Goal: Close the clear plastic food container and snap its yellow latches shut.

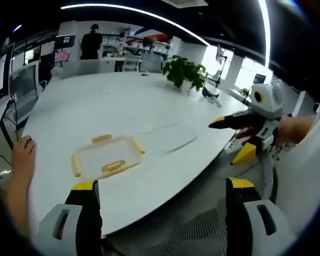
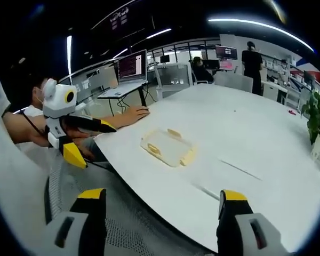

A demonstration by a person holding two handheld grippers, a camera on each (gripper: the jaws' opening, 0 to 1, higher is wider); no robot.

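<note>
I hold both the left tool [image 1: 159, 200] and right tool [image 2: 162, 210] open, off the desk [image 1: 96, 106], so either can reach the container [image 1: 106, 154] and its lid [image 1: 168, 136]

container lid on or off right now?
Off. The clear plastic lid lies flat on the white table beside the clear rectangular container with yellow latches. The latches splay outward, unsnapped.

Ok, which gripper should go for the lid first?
Probably the right gripper: the lid lies beside the container, on the side facing it. The left gripper sits on the container's other side. Both are open.
</note>
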